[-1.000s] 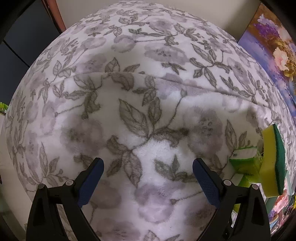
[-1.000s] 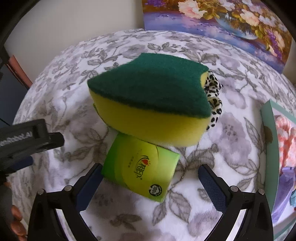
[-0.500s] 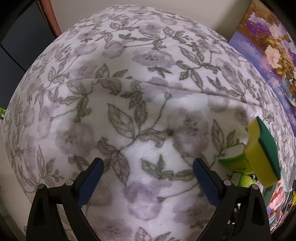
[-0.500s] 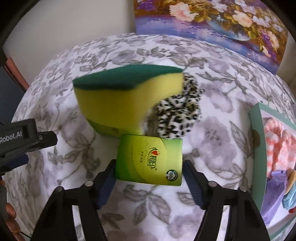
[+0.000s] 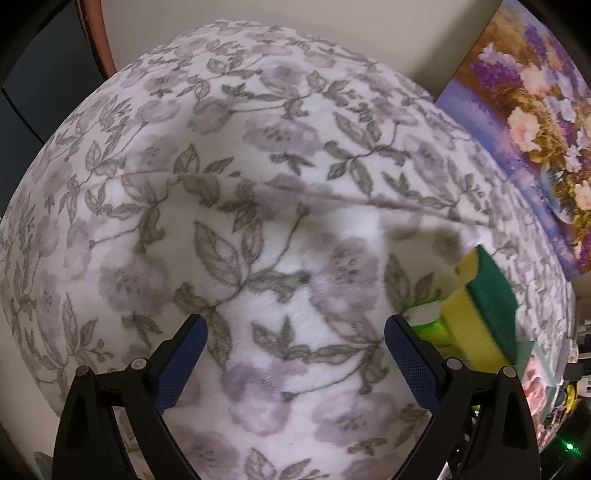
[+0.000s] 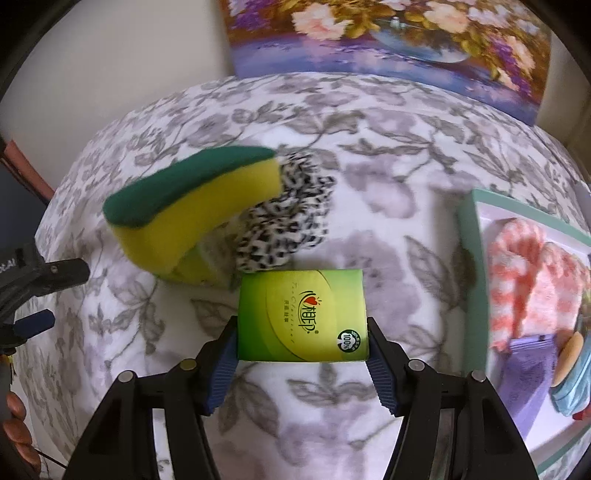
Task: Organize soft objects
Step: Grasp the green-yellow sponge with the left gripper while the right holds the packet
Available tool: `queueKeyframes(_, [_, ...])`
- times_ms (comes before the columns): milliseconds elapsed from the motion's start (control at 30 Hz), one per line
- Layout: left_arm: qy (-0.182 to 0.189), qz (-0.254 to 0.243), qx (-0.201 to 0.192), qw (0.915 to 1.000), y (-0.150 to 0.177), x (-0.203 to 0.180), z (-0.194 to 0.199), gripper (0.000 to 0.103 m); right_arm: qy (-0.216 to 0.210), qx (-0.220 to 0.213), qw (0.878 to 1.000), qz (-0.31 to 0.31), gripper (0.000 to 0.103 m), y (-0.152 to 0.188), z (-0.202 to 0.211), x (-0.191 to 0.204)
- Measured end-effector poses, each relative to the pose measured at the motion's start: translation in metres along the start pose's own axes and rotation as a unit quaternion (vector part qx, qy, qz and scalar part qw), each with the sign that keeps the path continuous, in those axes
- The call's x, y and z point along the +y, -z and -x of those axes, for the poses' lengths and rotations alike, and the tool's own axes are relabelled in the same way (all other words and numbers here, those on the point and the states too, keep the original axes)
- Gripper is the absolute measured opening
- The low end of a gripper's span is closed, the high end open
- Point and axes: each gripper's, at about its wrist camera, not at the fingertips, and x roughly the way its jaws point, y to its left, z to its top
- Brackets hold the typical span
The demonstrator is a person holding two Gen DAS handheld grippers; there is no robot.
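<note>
Right wrist view: right gripper (image 6: 302,356) is pinching a green tissue pack (image 6: 302,314) by its sides, just over the floral blanket (image 6: 388,155). To the right, a teal-rimmed box (image 6: 471,251) holds a pink-white fluffy cloth (image 6: 528,280) and a purple packet (image 6: 532,373). Just past the pack, a tilted sponge (image 6: 192,210) leans on a leopard scrunchie (image 6: 291,225). Flower painting (image 6: 388,33) at the back. Left gripper (image 5: 295,354) hovers spread wide, holding nothing.
</note>
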Motion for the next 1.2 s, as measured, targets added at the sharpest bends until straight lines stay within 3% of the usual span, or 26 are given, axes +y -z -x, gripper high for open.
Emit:
queueKeyframes(300, [0.056,-0.015,-0.019,0.9981,-0.002,-0.016,0.013,0.097,-0.012,-0.016,1.0,-0.022,0.066,-0.008,0.02,-0.023])
queueKeyframes(600, [0.086,-0.053,-0.027,0.9945,0.002,-0.041,0.023,0.097,-0.011,-0.026,0.999,-0.043,0.066,-0.012,0.033,-0.04])
queueKeyframes(767, [0.138,-0.066,-0.013,0.9882,0.004,-0.058,0.021,0.097,-0.012,-0.032,0.998,-0.045,0.066,-0.013,0.039,-0.046])
queueKeyframes(900, [0.152,-0.091,-0.015,0.9841,0.005,-0.077,0.016,0.097,-0.014,-0.03,0.998,-0.047,0.066,-0.013,0.04,-0.05])
queueKeyframes(1033, [0.173,-0.079,-0.012,0.9816,0.001,-0.082,0.007,0.097,-0.014,-0.031,0.998,-0.048,0.066,-0.014,0.041,-0.055])
queueKeyframes(1200, [0.167,-0.077,-0.022,0.9827,-0.005,-0.079,-0.002,0.097,-0.019,-0.028,0.998,-0.058,0.066,-0.017,0.037,-0.062])
